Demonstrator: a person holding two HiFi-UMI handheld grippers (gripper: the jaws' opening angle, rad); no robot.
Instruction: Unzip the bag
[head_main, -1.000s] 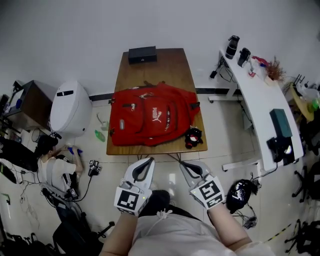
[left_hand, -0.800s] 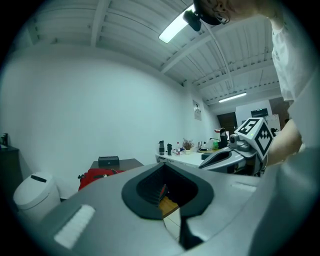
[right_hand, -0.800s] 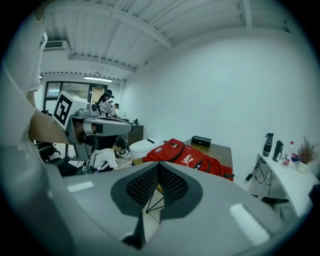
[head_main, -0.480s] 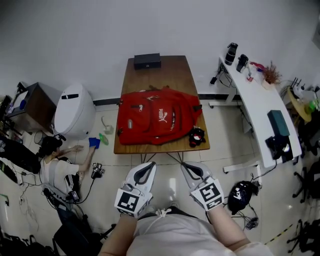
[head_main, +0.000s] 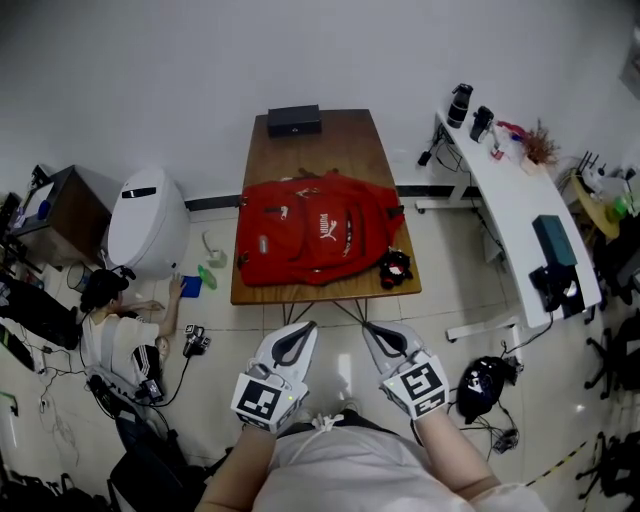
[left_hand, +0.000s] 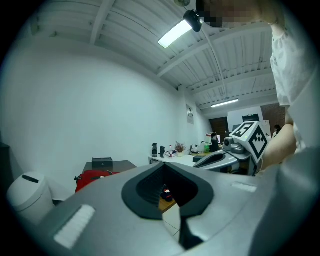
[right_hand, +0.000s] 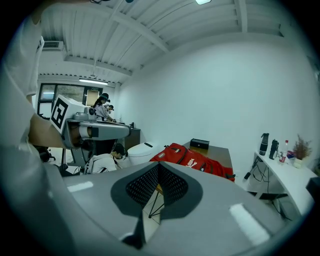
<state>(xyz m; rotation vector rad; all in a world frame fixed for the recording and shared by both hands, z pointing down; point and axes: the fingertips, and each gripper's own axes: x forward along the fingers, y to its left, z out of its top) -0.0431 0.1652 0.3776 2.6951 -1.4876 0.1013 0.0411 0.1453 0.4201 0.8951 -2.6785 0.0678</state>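
Observation:
A red backpack (head_main: 315, 240) lies flat across the near half of a brown wooden table (head_main: 322, 150); it also shows in the left gripper view (left_hand: 92, 177) and the right gripper view (right_hand: 192, 160). My left gripper (head_main: 303, 328) and right gripper (head_main: 372, 329) hover side by side close to my body, over the floor and well short of the table's front edge. Both are shut with nothing between their jaws. In their own views, the left gripper (left_hand: 163, 165) and the right gripper (right_hand: 158, 164) point toward the table.
A black box (head_main: 294, 120) sits at the table's far end, and a small black-and-red item (head_main: 394, 268) at its front right corner. A white rounded appliance (head_main: 146, 220) stands to the left. A person (head_main: 115, 335) sits on the floor. A white desk (head_main: 520, 220) is on the right.
In the head view, the table and backpack sit slightly higher and smaller than before. The person on the floor has moved an arm. Both grippers keep their place and stay shut.

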